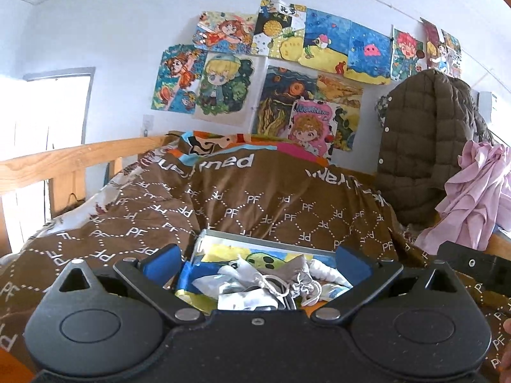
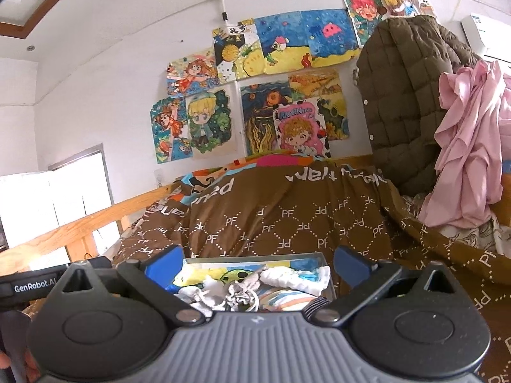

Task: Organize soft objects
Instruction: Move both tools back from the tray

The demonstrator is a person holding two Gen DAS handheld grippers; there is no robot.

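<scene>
A shallow metal-rimmed box [image 1: 255,239] with a colourful picture lining lies on the bed, holding a jumble of soft things: a scrunched grey cloth [image 1: 300,284] and white pieces [image 1: 322,269]. My left gripper [image 1: 258,261] hovers just in front of the box, its blue pads [image 1: 163,261] spread wide with nothing pressed between them. In the right wrist view the same box [image 2: 255,257] shows a folded white cloth [image 2: 297,277] and the grey cloth [image 2: 239,293]. My right gripper [image 2: 257,263] is also open and holds nothing.
A brown quilt [image 1: 255,198] printed with "PF" covers the bed behind the box. A wooden bed rail [image 1: 64,162] runs along the left. A brown puffer jacket [image 1: 424,134] and a pink garment [image 1: 472,198] hang at the right. Drawings [image 1: 287,63] cover the wall.
</scene>
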